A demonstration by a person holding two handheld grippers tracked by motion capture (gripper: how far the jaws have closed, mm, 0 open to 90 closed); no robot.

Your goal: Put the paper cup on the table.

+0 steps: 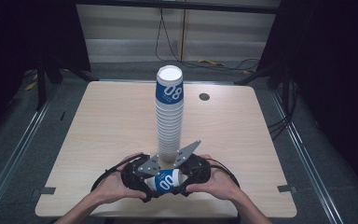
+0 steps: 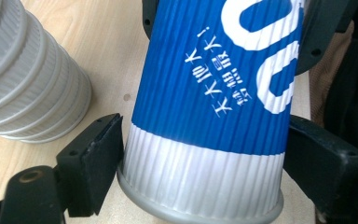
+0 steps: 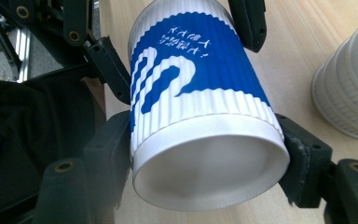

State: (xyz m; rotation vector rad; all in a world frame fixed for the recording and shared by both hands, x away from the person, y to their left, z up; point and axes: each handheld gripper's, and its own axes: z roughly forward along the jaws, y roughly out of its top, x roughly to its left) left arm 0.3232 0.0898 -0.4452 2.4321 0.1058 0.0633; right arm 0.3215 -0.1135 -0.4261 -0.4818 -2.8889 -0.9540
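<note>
A pale wooden surface (image 1: 112,121) with rounded corners stands on a grey floor in a dim room, dark curtains to either side and a light panelled wall behind, with cables trailing along its foot. A small round dark grommet (image 1: 204,96) sits in the surface toward the far right. Near the middle rises a tall stack of cups (image 1: 169,116), white and ribbed, its topmost cup blue with white numerals. At the near edge, just in front of the stack's foot, a single blue-and-white cup (image 1: 164,180) lies on its side between the person's two hands. The left tongs (image 2: 200,158) are closed around the cup's narrow base end, one black pad pressing the white ribbed band on each side. The right tongs (image 3: 205,154) grip the same cup just behind its open rim, jaws drawn in snug against the white lip on both sides, the hollow mouth facing that camera. From above, both tongs meet at the cup, left one at its left, right one at its right.
</note>
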